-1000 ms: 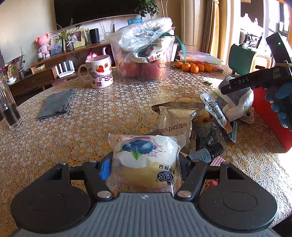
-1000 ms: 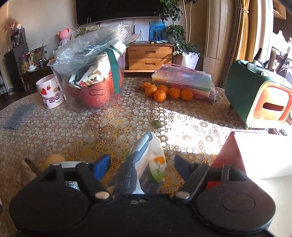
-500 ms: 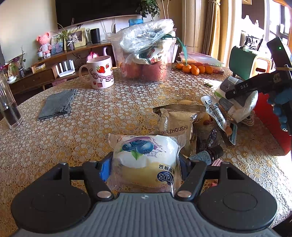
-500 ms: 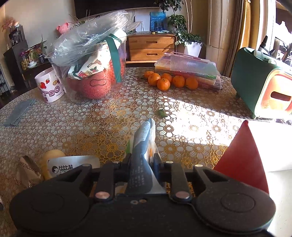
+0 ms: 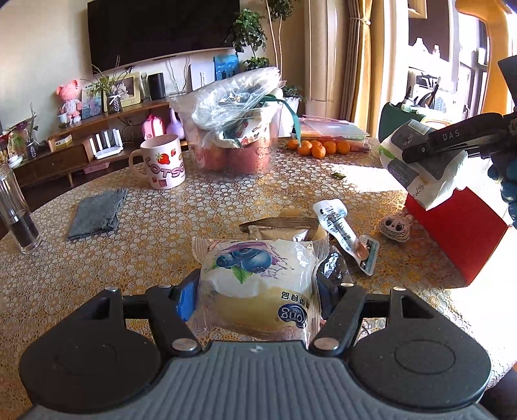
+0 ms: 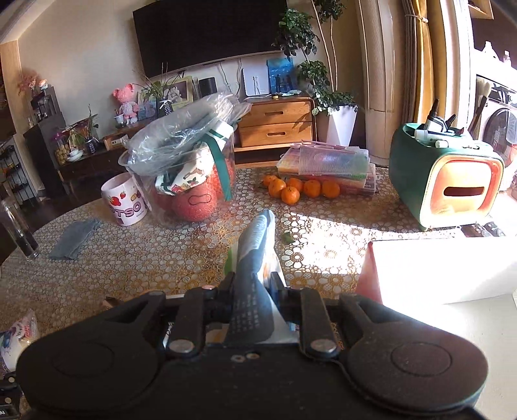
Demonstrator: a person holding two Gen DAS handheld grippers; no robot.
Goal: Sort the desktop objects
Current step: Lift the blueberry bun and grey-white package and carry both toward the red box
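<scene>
1. The desk (image 5: 161, 226) carries a clear tub (image 5: 236, 145), a mug (image 5: 163, 164) and loose packets.
2. The left gripper (image 5: 255, 290) clamps a blueberry cake packet (image 5: 258, 284) just above the desk.
3. The right gripper (image 6: 252, 290), nearly closed, pinches a tissue pack (image 6: 255, 258) held in the air.

A dark television (image 6: 210, 30) hangs above a wooden cabinet (image 6: 276, 124), apparently switched off.

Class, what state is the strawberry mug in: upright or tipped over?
Upright: the mug stands on its base, rim upward, handle sideways.
</scene>
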